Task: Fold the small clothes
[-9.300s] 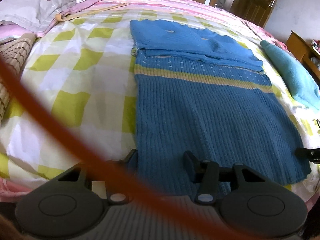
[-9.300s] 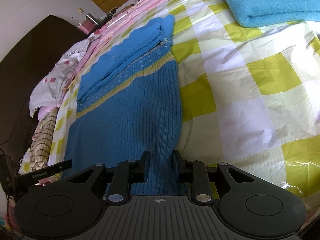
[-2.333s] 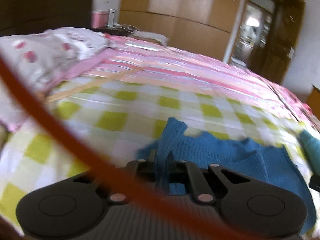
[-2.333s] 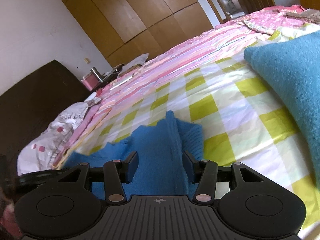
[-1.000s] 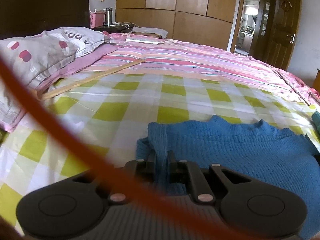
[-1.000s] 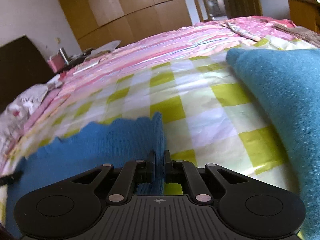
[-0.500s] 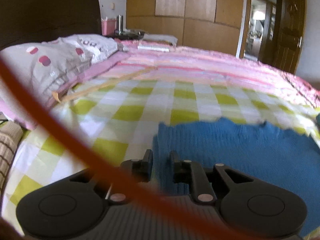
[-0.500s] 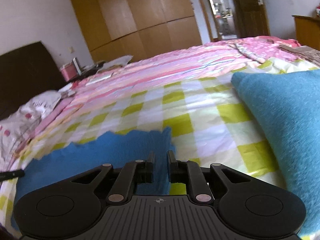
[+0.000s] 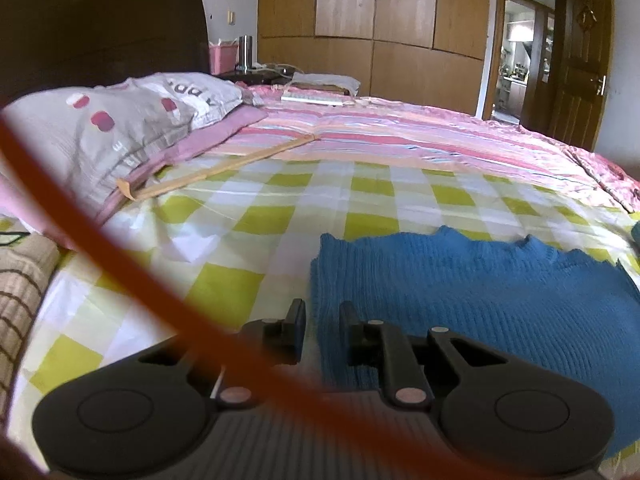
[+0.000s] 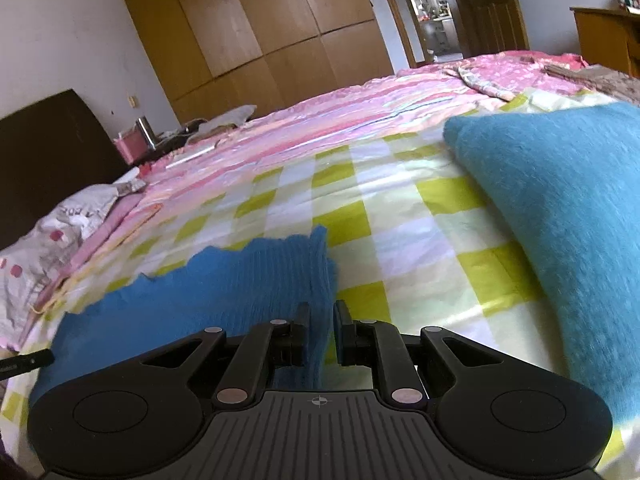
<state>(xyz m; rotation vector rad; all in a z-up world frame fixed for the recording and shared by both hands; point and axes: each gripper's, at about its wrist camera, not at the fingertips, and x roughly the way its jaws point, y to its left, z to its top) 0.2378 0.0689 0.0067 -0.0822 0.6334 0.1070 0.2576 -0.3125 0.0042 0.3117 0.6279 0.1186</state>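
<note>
A blue knit sweater [image 9: 460,288] lies folded flat on the yellow-checked bedsheet [image 9: 280,216], its ragged far edge toward the pink quilt. In the left wrist view my left gripper [image 9: 322,312] sits at the sweater's left edge. Its jaws stand slightly apart, with the edge lying loose in the gap. In the right wrist view the sweater [image 10: 224,292] spreads to the left. My right gripper [image 10: 321,312] is at its right edge, jaws a little apart with the cloth between them and sheet showing beside it. The pads do not press the cloth.
A thick teal folded blanket [image 10: 560,216] lies close on the right. A grey pillow [image 9: 132,128] and a wooden stick [image 9: 224,168] are on the left, and a pink striped quilt [image 9: 400,140] lies beyond. An orange strap [image 9: 120,264] crosses the left view. Wardrobes and a door stand behind.
Both grippers' jaws have parted from the sweater's edges, which now lie flat on the sheet. Both have drawn back a little toward the near side.
</note>
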